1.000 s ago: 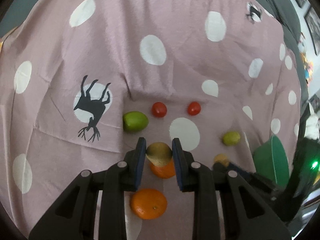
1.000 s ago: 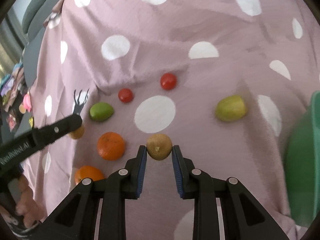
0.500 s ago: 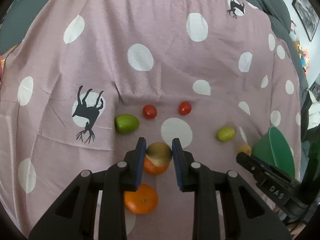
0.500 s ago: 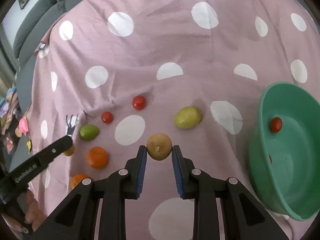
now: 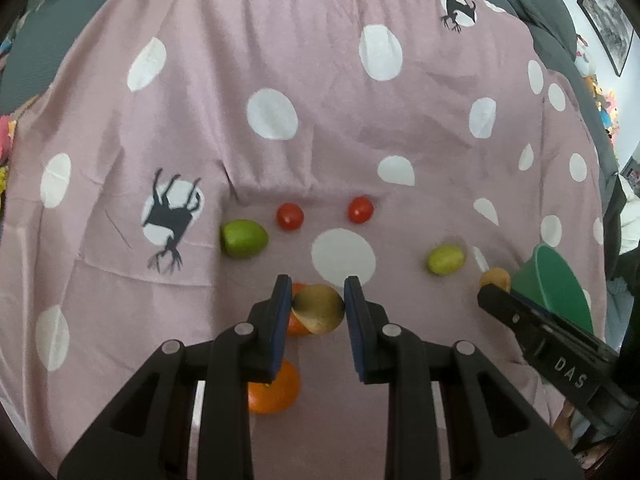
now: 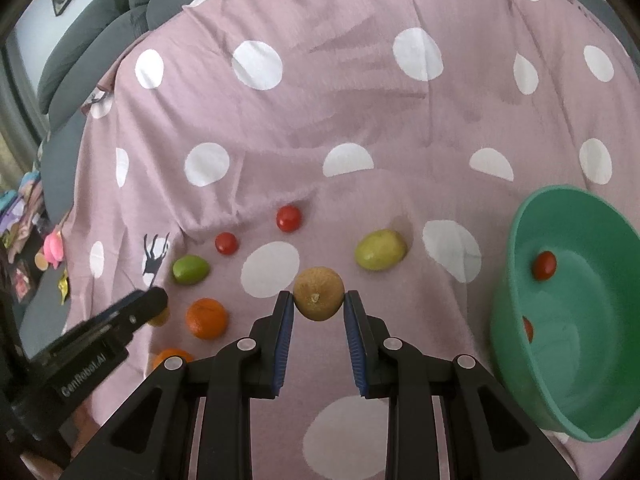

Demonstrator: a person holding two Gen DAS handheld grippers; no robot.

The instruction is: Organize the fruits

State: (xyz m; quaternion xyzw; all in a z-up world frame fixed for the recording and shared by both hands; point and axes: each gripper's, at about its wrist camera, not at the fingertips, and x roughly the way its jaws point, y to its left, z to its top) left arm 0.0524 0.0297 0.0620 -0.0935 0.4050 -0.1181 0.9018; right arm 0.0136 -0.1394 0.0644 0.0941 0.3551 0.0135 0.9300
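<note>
Green bowl now nearer, right gripper clamping brown kiwi

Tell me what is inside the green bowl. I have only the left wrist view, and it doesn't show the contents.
Observer: The right wrist view looks into the green bowl. A red cherry tomato lies against its far inner wall.
Operator: Check for anything else in there.
Observer: A second red fruit shows just past the near-left rim, mostly hidden.
Operator: Confirm the right tongs' grip.
Observer: The right tongs are shut on a brown kiwi, with the pads pressing on both its sides.
</note>
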